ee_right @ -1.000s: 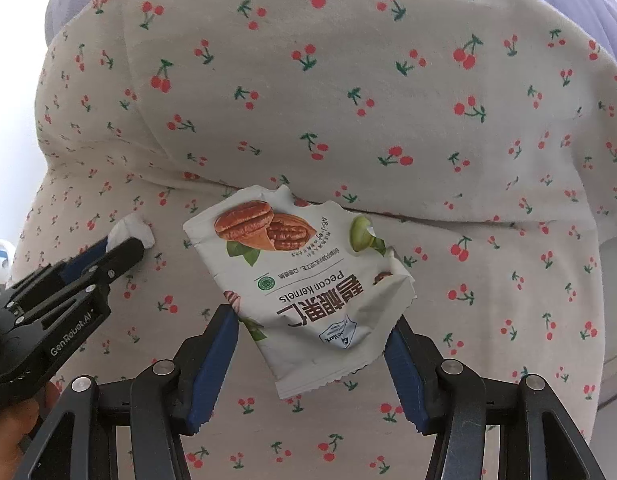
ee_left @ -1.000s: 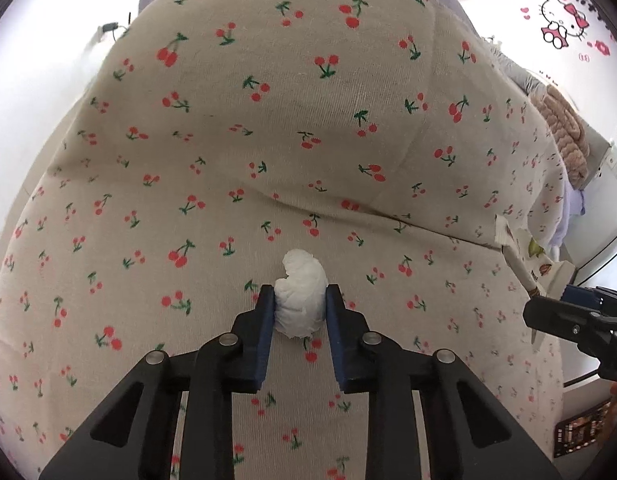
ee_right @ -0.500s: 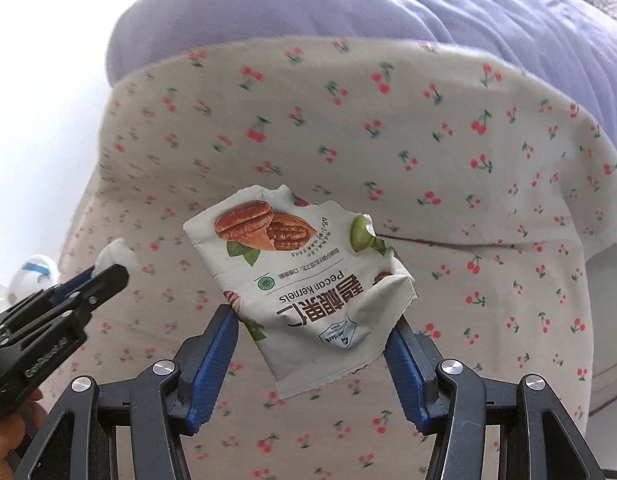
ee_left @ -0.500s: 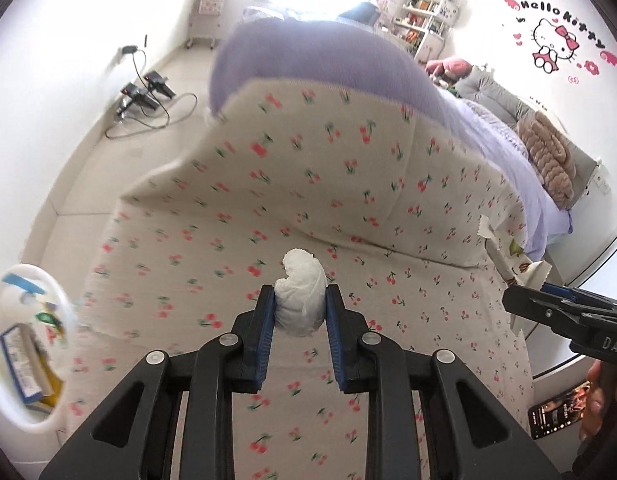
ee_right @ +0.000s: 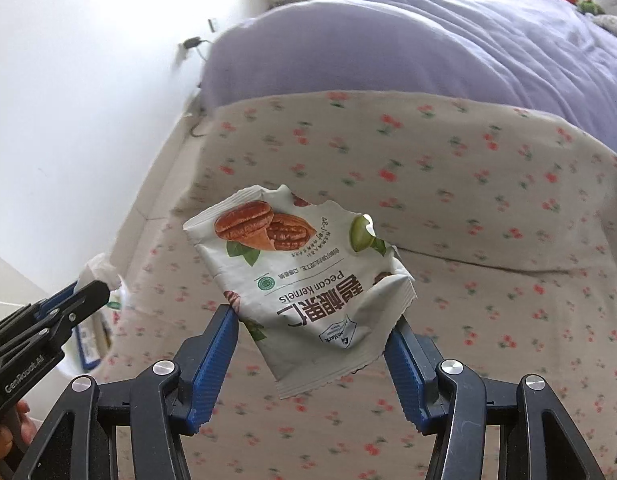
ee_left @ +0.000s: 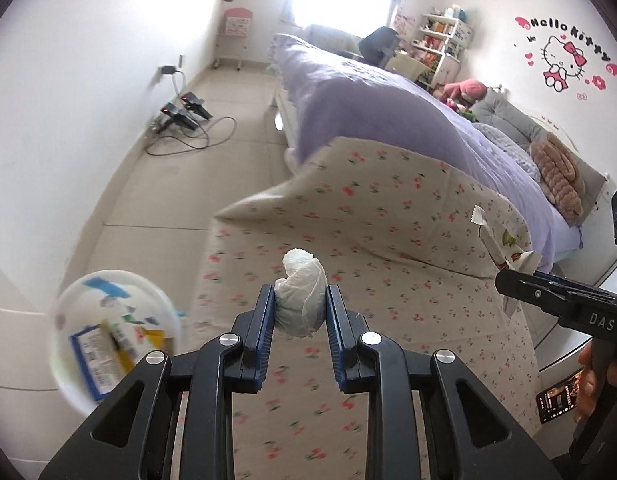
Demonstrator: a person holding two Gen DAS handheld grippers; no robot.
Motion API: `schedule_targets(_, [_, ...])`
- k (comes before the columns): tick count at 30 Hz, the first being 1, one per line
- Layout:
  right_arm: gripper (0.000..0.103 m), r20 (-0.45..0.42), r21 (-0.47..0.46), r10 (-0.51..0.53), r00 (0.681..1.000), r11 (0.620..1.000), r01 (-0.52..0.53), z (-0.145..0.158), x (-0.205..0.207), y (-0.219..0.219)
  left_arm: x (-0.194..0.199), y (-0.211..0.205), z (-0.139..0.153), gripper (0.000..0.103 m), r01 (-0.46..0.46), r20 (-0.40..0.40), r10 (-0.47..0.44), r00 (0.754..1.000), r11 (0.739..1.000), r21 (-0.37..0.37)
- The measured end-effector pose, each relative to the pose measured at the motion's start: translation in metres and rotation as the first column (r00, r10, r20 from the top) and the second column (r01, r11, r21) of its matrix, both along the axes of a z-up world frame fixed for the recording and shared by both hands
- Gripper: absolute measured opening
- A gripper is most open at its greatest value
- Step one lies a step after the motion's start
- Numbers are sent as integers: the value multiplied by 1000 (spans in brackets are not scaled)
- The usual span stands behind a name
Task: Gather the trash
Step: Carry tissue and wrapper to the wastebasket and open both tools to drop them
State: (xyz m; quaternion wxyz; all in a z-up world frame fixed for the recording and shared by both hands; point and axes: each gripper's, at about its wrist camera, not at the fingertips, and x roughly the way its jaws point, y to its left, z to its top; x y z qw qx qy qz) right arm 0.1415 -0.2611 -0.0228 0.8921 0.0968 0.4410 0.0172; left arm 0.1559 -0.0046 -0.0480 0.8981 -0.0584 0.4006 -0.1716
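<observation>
My left gripper (ee_left: 300, 300) is shut on a crumpled white tissue wad (ee_left: 302, 294) and holds it in the air above the cherry-print blanket (ee_left: 388, 220). My right gripper (ee_right: 314, 320) is shut on a torn white pecan kernels snack wrapper (ee_right: 304, 276), gripped by its side edges, also above the blanket (ee_right: 488, 200). A round white trash bin (ee_left: 112, 336) with packaging inside stands on the floor at the lower left of the left wrist view. The left gripper with the tissue (ee_right: 102, 272) shows at the right wrist view's left edge; the wrapper (ee_left: 504, 244) shows at the left wrist view's right.
A bed with a purple duvet (ee_left: 388, 112) lies beyond the blanket. Plush cushions (ee_left: 556, 168) sit by the headboard. Chargers and cables (ee_left: 184, 116) lie on the tiled floor by the left wall. A phone (ee_left: 556, 396) lies at lower right. Shelves (ee_left: 440, 48) stand at the back.
Both grippers have risen and pulled back from the blanket with their trash still held. The floor, the room and the trash bin at lower left have come into view.
</observation>
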Motion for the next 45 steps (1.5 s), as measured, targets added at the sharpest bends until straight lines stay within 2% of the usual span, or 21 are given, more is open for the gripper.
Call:
schedule_targets(12, [63, 12, 6, 103, 995, 995, -103, -4, 15, 70, -12, 71, 1, 26, -97, -1, 97, 995, 995, 24])
schedule_targets(19, [63, -10, 12, 158, 987, 987, -158, -17, 26, 112, -12, 101, -6, 26, -149, -26, 150, 988, 988, 31])
schedule_targets(32, [63, -67, 32, 245, 967, 969, -243, -49, 43, 178, 7, 136, -41, 28, -231, -98, 235, 967, 971, 55])
schedule_targets(34, [63, -77, 40, 250, 965, 968, -248, -54, 46, 184, 11, 139, -47, 36, -251, -103, 258, 961, 965, 71])
schedule_targets(36, [63, -85, 51, 252, 964, 967, -249, -59, 49, 189, 16, 145, -55, 60, -293, -126, 306, 944, 949, 114])
schedule_targets(38, [63, -93, 62, 257, 962, 966, -252, -64, 51, 194, 16, 151, -60, 74, -323, -137, 343, 930, 935, 148])
schedule_targets(42, [63, -107, 82, 267, 958, 962, -259, -73, 56, 204, 13, 163, -62, 82, -354, -153, 387, 909, 913, 202])
schedule_targets(45, [63, -117, 95, 273, 955, 960, -262, -79, 61, 214, 9, 171, -58, 88, -373, -150, 407, 901, 904, 209])
